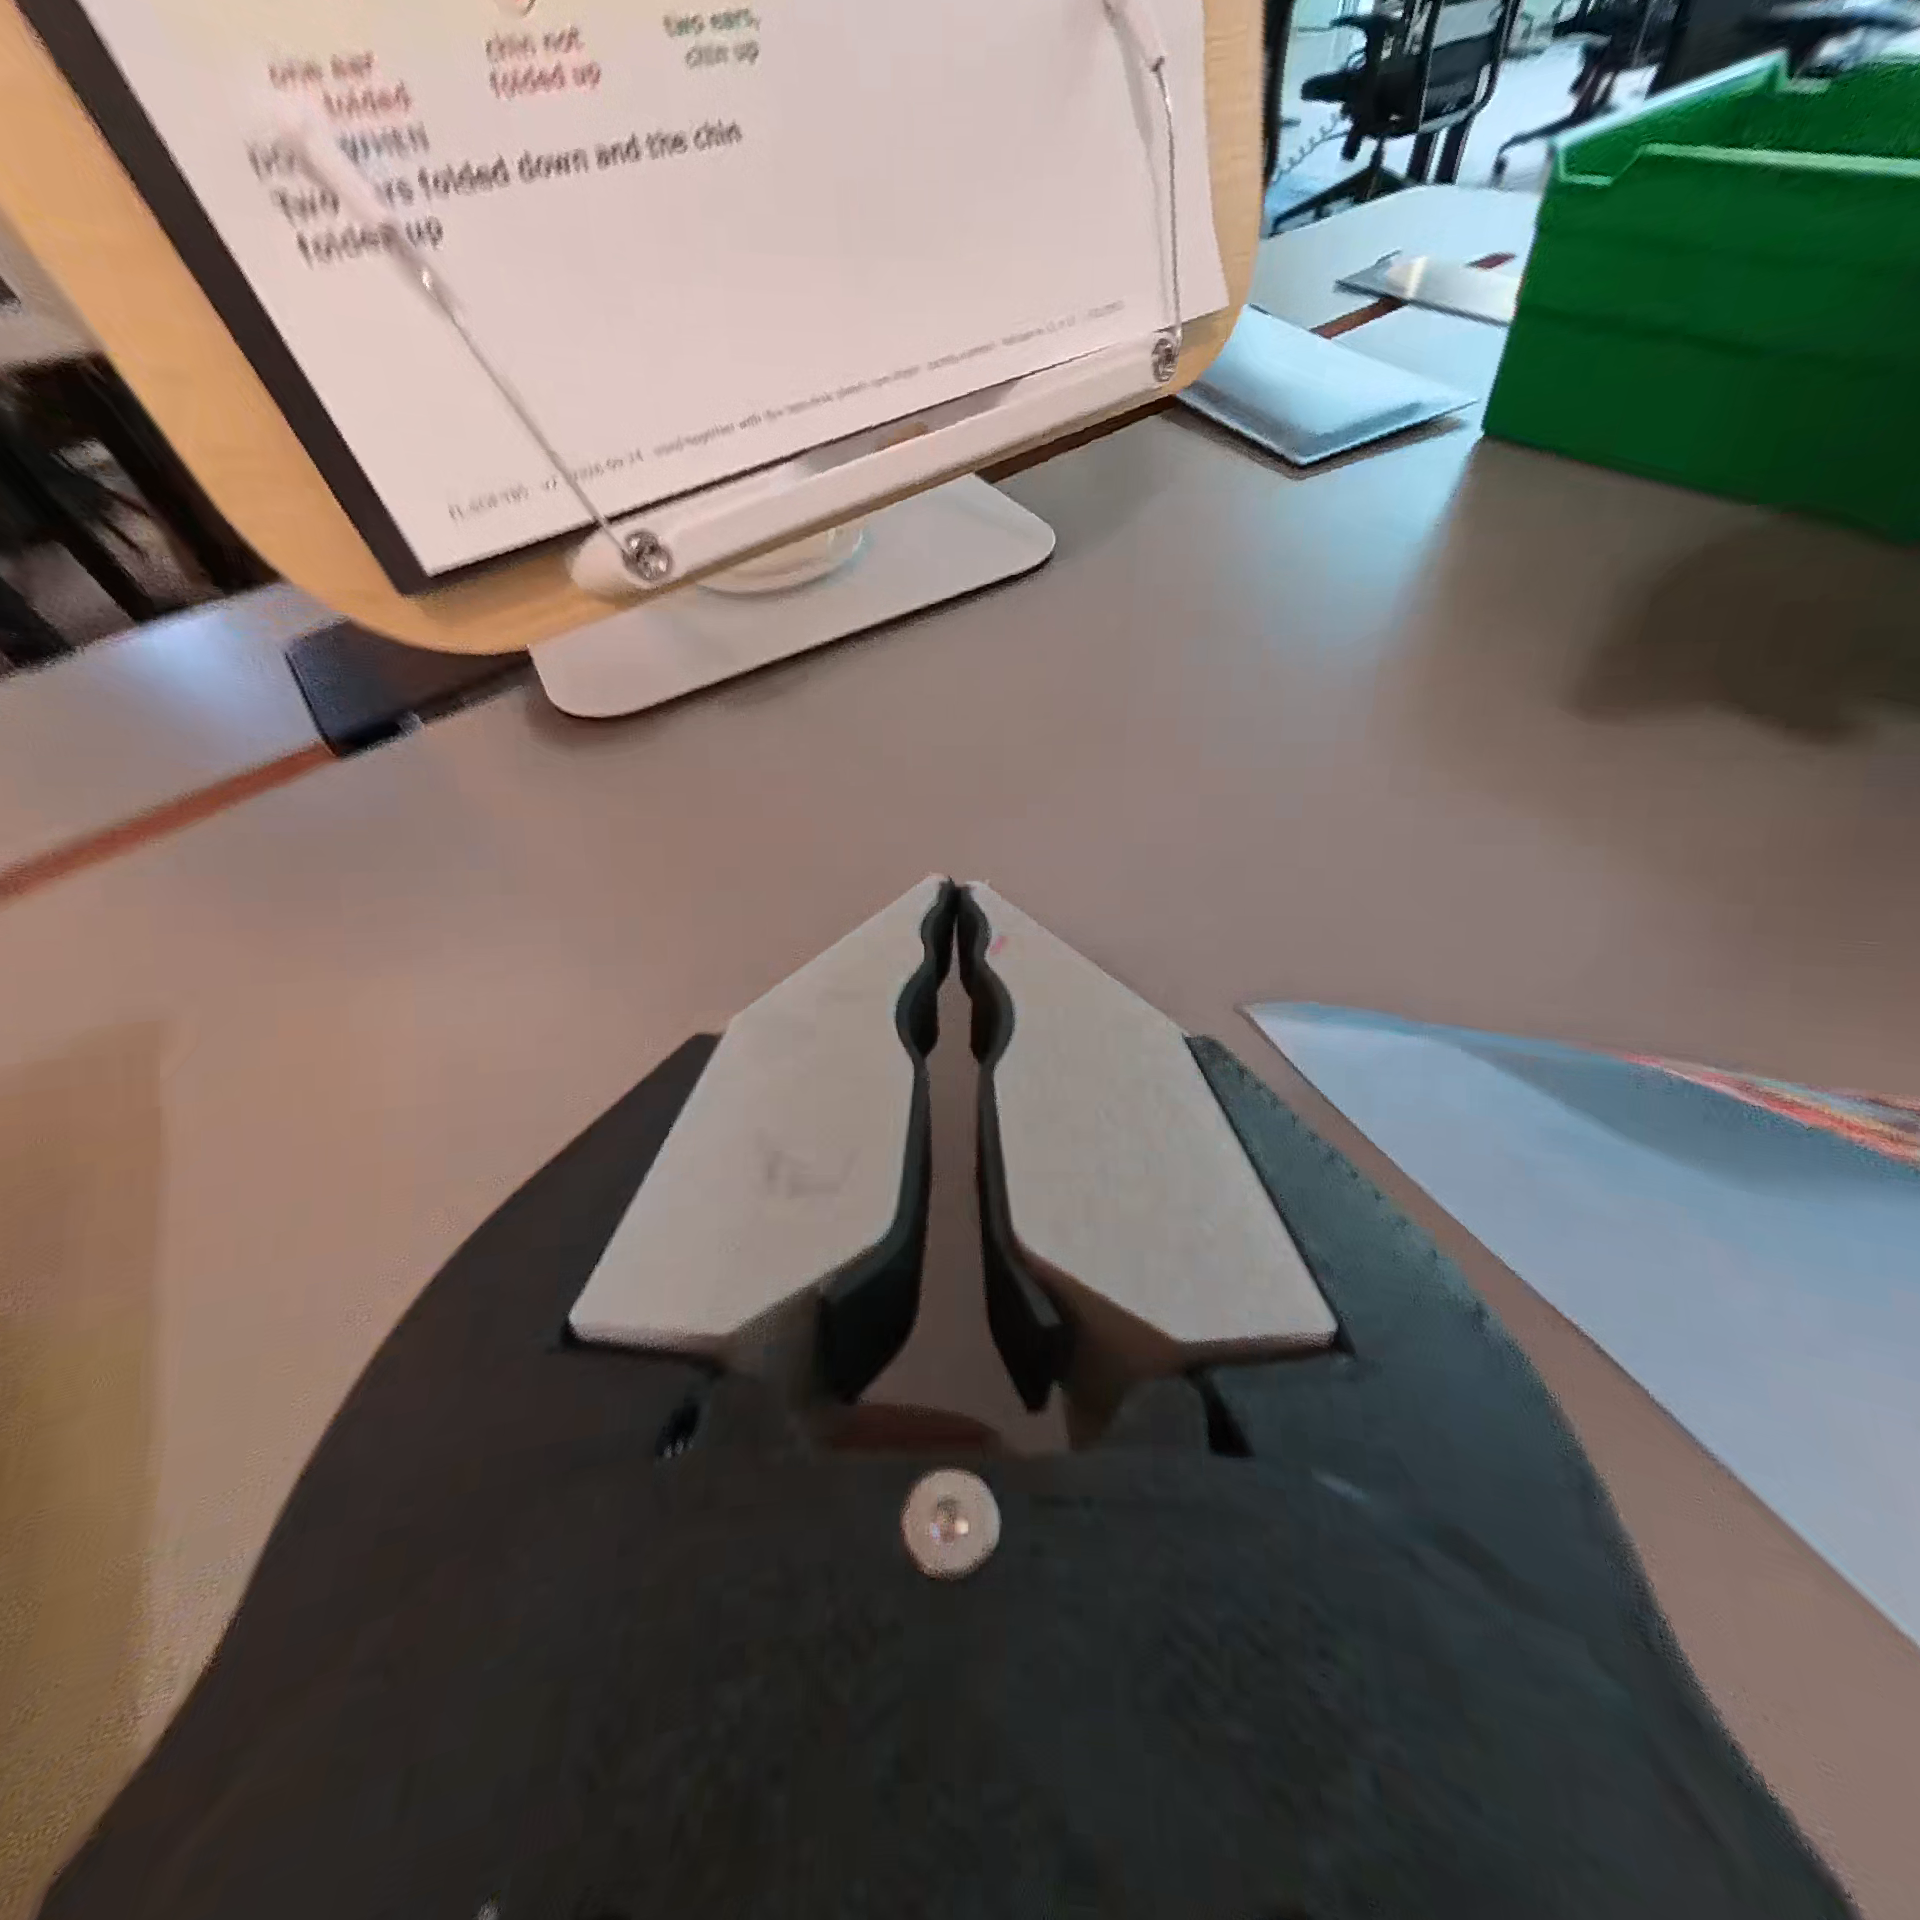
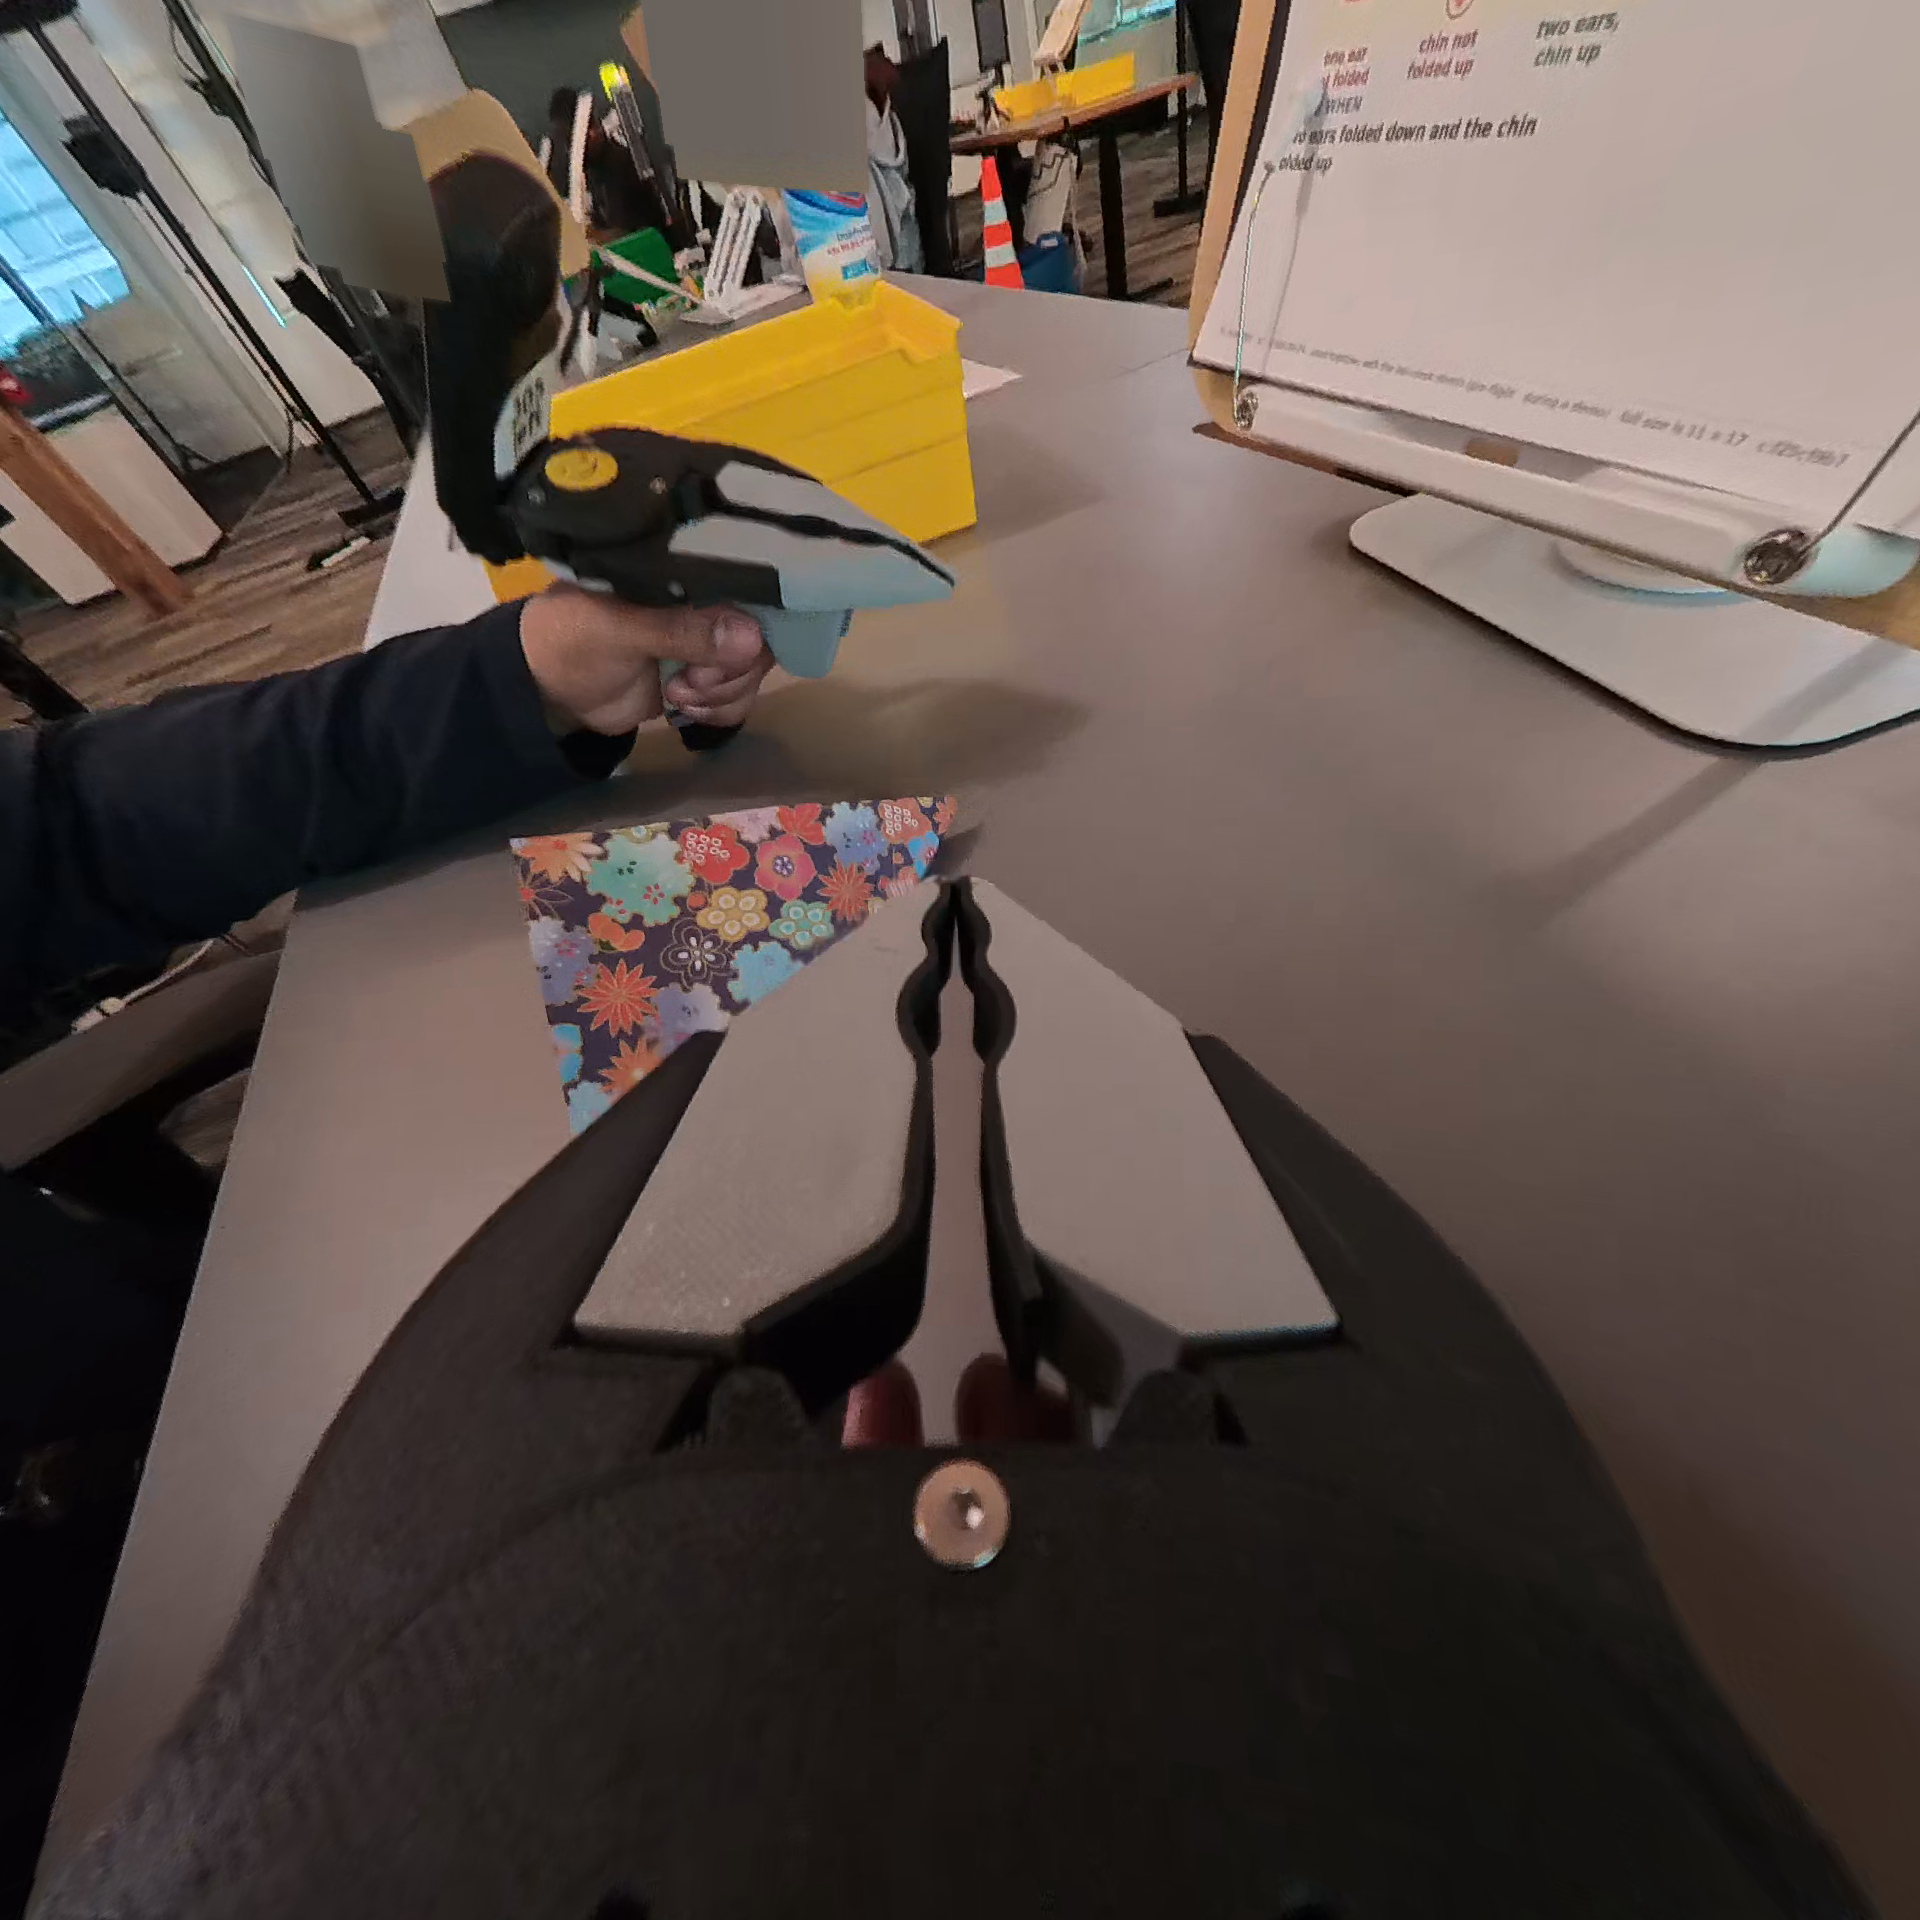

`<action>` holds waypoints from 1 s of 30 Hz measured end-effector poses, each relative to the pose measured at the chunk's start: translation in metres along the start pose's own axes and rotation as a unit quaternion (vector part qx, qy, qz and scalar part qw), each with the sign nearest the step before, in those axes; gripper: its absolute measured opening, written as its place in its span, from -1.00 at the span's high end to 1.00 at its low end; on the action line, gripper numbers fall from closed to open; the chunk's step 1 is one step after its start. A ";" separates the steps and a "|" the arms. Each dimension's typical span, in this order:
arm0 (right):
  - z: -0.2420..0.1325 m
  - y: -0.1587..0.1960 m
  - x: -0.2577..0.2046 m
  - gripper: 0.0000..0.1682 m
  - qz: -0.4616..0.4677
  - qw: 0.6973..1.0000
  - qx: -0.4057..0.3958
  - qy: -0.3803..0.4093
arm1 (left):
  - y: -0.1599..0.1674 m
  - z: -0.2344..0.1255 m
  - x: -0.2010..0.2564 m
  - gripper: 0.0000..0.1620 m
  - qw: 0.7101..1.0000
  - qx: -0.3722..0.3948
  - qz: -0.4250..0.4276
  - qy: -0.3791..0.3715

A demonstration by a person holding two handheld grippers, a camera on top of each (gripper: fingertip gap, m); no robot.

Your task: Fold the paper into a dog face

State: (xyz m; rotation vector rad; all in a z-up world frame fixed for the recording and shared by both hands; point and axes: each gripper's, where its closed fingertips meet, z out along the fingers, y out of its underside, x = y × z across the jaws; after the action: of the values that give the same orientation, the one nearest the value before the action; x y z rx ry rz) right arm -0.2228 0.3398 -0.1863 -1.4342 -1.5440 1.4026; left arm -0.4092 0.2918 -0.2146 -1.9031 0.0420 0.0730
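My right gripper (image 2: 956, 894) covers much of the floral paper (image 2: 707, 925), flat on the grey table (image 2: 1299, 935); whether its closed tips pinch the corner, can't tell. Left wrist view shows only the paper's pale side (image 1: 1621, 1195), cut off at frame edge. Left gripper (image 1: 954, 896) closed, empty. Right view adds a yellow bin (image 2: 831, 416); left view a green bin (image 1: 1714, 343). Document stand (image 1: 790, 582) behind.

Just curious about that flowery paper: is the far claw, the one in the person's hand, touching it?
No: the left claw hangs above the bare table, apart from the paper.
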 end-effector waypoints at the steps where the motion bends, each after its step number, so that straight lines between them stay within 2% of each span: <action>1: -0.001 0.004 0.001 1.00 0.002 1.000 -0.011 0.000 | 0.002 0.000 -0.003 1.00 1.000 -0.004 -0.021 0.005; 4: -0.004 0.011 0.003 1.00 0.039 0.999 -0.021 -0.023 | 0.004 0.000 -0.009 1.00 0.998 -0.007 -0.056 0.010; 5: -0.005 0.013 0.002 0.89 0.056 0.998 -0.021 -0.036 | 0.004 0.000 -0.009 1.00 0.998 -0.006 -0.058 0.011; 6: -0.006 0.017 0.003 0.08 0.072 0.996 -0.026 -0.044 | 0.004 0.000 -0.009 1.00 0.998 -0.006 -0.057 0.010; 7: -0.005 0.021 0.005 -0.55 0.087 0.994 -0.035 -0.048 | 0.004 0.000 -0.010 1.00 0.998 -0.006 -0.056 0.007; 10: -0.004 0.027 0.014 -0.54 0.120 0.991 -0.038 -0.040 | 0.003 0.002 -0.015 1.00 0.998 -0.007 -0.061 -0.012; 11: -0.003 0.027 0.019 -0.47 0.122 0.992 -0.036 -0.024 | 0.003 0.001 -0.018 1.00 0.997 -0.004 -0.068 -0.022; 12: -0.002 0.028 0.024 -0.39 0.121 0.992 -0.036 -0.006 | 0.002 0.001 -0.022 0.88 0.997 0.002 -0.075 -0.030; 13: -0.002 0.027 0.028 -0.36 0.116 0.993 -0.032 0.009 | 0.001 0.001 -0.022 0.60 0.996 0.004 -0.080 -0.028; 14: -0.001 0.025 0.032 -0.35 0.108 0.994 -0.025 0.024 | 0.001 0.001 -0.012 0.31 0.997 0.003 -0.081 0.010; 15: -0.001 0.023 0.035 -0.35 0.100 0.994 -0.018 0.040 | 0.002 0.001 -0.004 0.16 0.994 -0.003 -0.096 0.046; 19: -0.005 0.015 0.043 -0.34 0.079 0.994 0.003 0.079 | 0.001 -0.001 0.010 -0.07 0.983 -0.001 -0.144 0.114; 22: -0.010 0.006 0.054 -0.34 0.074 0.990 0.033 0.117 | -0.004 -0.006 0.009 -0.10 0.979 0.018 -0.156 0.128; 25: -0.018 0.000 0.074 -0.30 0.058 0.978 0.057 0.191 | -0.007 -0.009 0.008 -0.09 0.978 0.030 -0.159 0.131; 30: -0.023 0.011 0.088 -0.30 -0.015 0.963 0.003 0.270 | -0.006 -0.010 0.013 -0.05 0.984 0.028 -0.125 0.121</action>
State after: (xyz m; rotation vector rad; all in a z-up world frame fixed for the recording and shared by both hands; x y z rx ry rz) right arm -0.2185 0.4283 -0.2102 -1.6105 -1.1983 0.8877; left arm -0.3957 0.2848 -0.2065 -1.8380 -0.0315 -0.3272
